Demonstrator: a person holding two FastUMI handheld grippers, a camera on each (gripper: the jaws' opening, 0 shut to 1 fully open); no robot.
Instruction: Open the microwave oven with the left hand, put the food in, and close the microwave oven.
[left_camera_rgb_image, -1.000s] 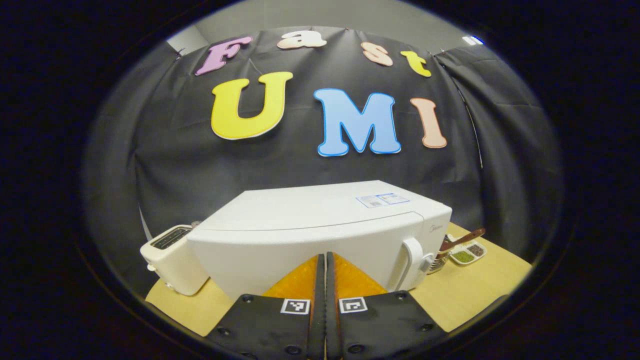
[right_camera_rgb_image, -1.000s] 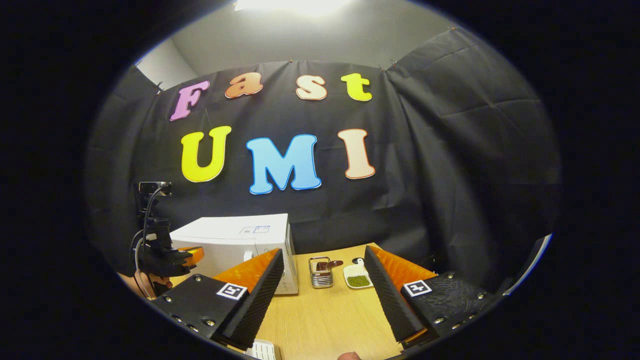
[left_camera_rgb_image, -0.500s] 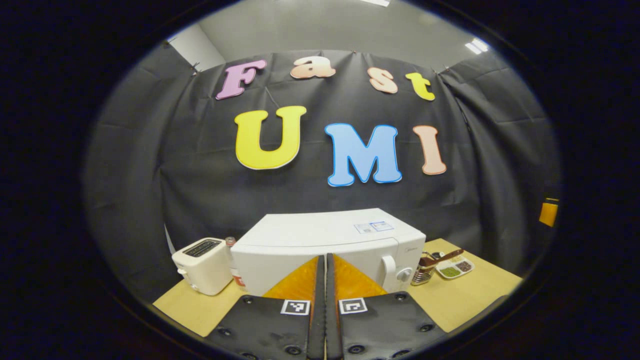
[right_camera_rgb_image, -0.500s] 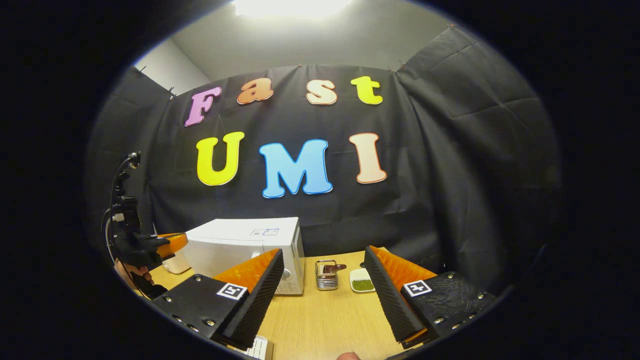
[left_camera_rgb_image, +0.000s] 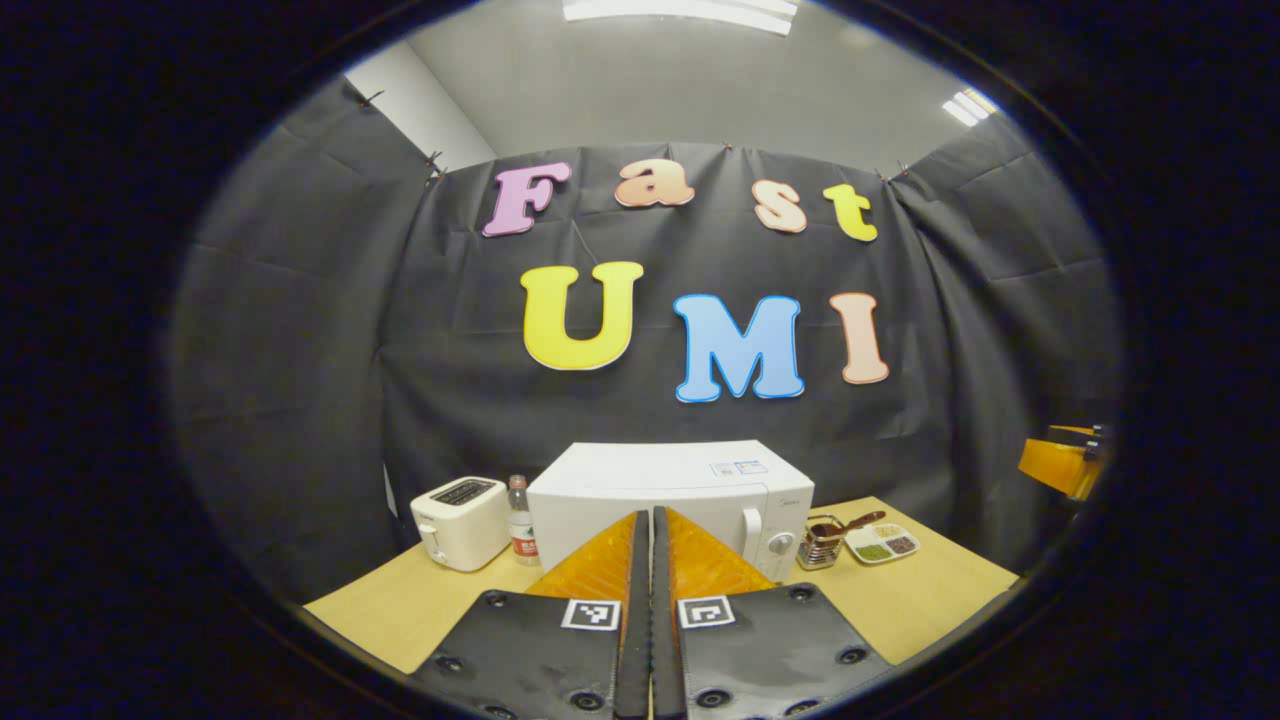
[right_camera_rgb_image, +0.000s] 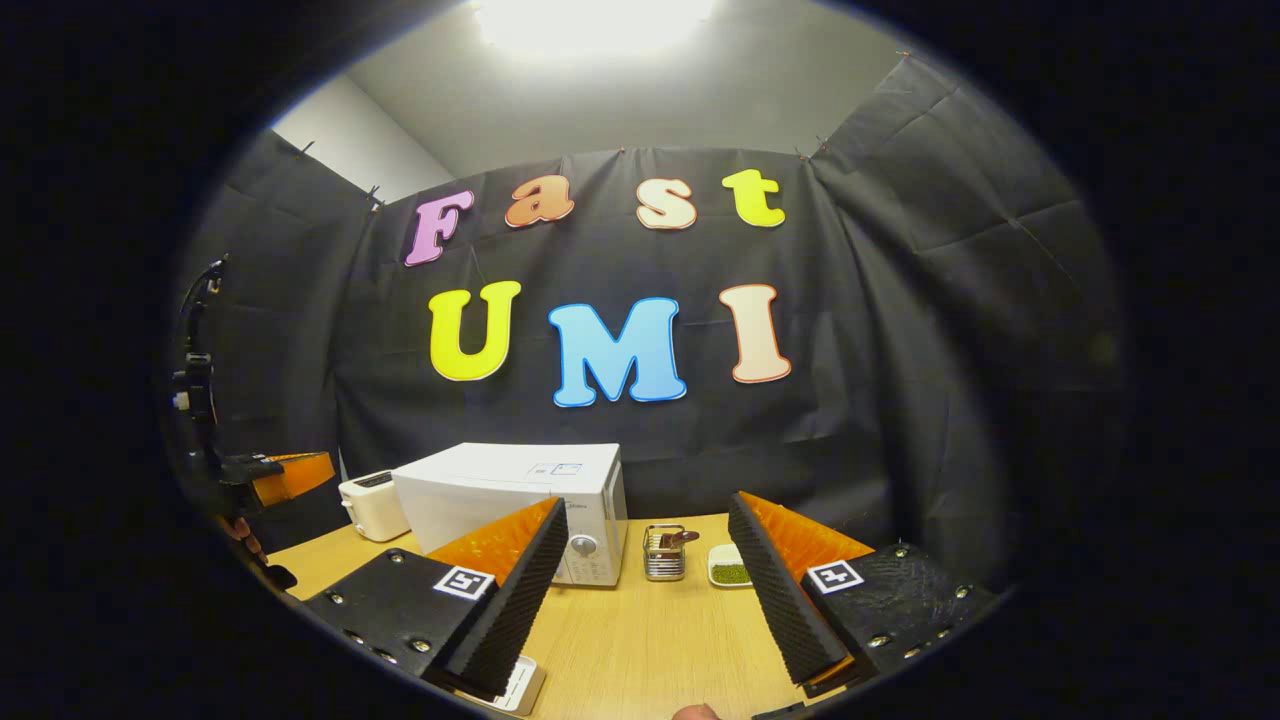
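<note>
A white microwave oven (left_camera_rgb_image: 668, 490) stands at the back of the wooden table with its door shut; its handle (left_camera_rgb_image: 752, 528) and knob (left_camera_rgb_image: 784, 543) face me. In the right gripper view the microwave (right_camera_rgb_image: 512, 482) sits at the left. My left gripper (left_camera_rgb_image: 647, 525) is shut with nothing between its fingers, well back from the door. My right gripper (right_camera_rgb_image: 648, 530) is open and holds nothing, above the table in front of the microwave's right side. The left gripper (right_camera_rgb_image: 285, 475) with a hand on it appears at the far left of the right gripper view.
A white toaster (left_camera_rgb_image: 459, 520) and a small bottle (left_camera_rgb_image: 518, 523) stand left of the microwave. Right of it are a wire holder (left_camera_rgb_image: 822, 542) with a brown spoon and a small white dish (left_camera_rgb_image: 882, 543) of green and brown bits. A white object (right_camera_rgb_image: 517, 685) lies by my right gripper.
Both grippers have drawn back from the microwave, which now looks smaller and farther off. The toaster and bottle have come fully into the left gripper view. The jaws have kept their states.
</note>
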